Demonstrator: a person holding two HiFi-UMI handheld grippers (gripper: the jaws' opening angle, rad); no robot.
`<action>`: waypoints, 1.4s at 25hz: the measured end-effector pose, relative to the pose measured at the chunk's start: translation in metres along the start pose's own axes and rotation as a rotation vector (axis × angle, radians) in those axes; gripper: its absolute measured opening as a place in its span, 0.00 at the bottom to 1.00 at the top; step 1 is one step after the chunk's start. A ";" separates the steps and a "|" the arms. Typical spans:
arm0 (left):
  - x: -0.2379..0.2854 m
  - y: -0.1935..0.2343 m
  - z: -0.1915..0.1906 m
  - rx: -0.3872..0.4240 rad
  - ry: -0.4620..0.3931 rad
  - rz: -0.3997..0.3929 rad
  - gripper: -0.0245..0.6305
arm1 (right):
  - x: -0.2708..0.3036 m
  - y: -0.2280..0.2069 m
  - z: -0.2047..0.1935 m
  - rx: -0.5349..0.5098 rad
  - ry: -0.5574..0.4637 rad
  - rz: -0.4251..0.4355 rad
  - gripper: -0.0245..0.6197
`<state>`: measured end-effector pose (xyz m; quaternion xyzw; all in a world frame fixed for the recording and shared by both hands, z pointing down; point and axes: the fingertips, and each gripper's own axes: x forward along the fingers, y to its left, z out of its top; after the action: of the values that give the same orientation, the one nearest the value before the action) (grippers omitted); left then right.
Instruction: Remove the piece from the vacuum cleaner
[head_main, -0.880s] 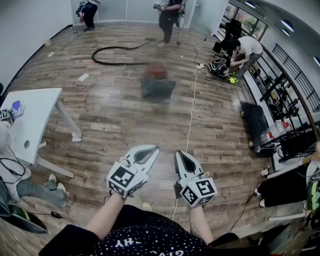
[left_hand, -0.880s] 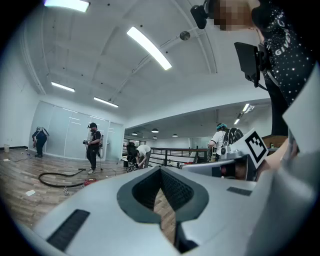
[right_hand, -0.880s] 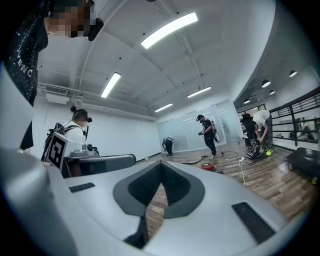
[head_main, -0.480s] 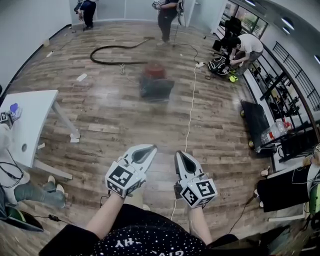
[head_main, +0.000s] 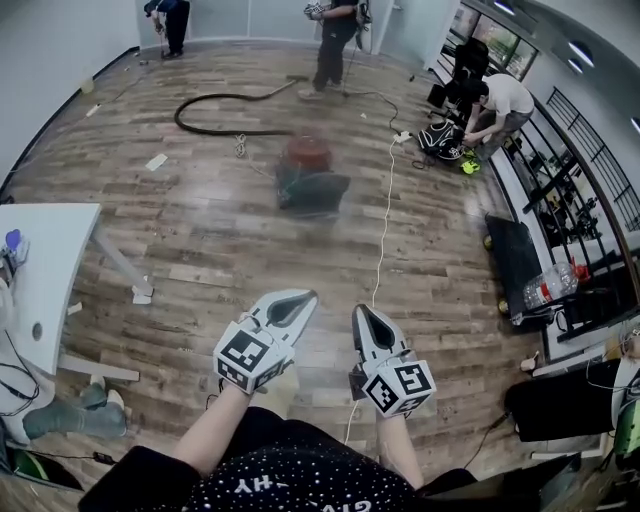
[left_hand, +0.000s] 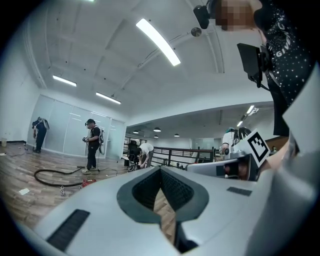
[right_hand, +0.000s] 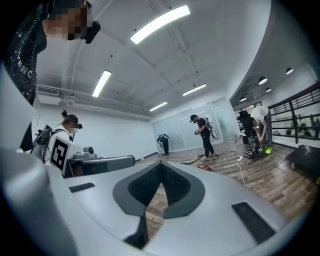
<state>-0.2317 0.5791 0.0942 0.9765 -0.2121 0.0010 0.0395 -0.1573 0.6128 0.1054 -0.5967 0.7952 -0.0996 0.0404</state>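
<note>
The vacuum cleaner (head_main: 308, 172), a dark body with a red top, stands on the wooden floor some way ahead of me, blurred in the head view. Its black hose (head_main: 222, 100) curls away to the far left. In the right gripper view the cleaner (right_hand: 205, 167) shows as a small red shape on the floor. My left gripper (head_main: 296, 300) and right gripper (head_main: 363, 314) are held side by side close to my body, far short of the cleaner. Both are shut with nothing between their fingers.
A white table (head_main: 45, 262) stands at the left. A white cable (head_main: 384, 222) runs over the floor from the cleaner's right towards me. People work at the far end and at the right by black racks (head_main: 560, 190). A black case (head_main: 512, 248) lies at the right.
My view has shifted forward a little; the table has slid left and down in the picture. Both grippers have kept their place in front of me, still shut.
</note>
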 end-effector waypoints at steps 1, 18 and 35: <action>0.009 0.012 0.002 -0.007 0.002 0.000 0.05 | 0.013 -0.005 0.004 0.001 0.001 0.004 0.05; 0.120 0.150 0.018 -0.003 0.022 -0.054 0.05 | 0.155 -0.109 0.036 0.054 -0.018 -0.063 0.05; 0.255 0.253 0.012 -0.035 0.048 0.031 0.05 | 0.280 -0.245 0.067 0.078 0.007 0.009 0.05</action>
<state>-0.1044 0.2430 0.1059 0.9719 -0.2263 0.0215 0.0615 0.0059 0.2718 0.1061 -0.5908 0.7934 -0.1327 0.0612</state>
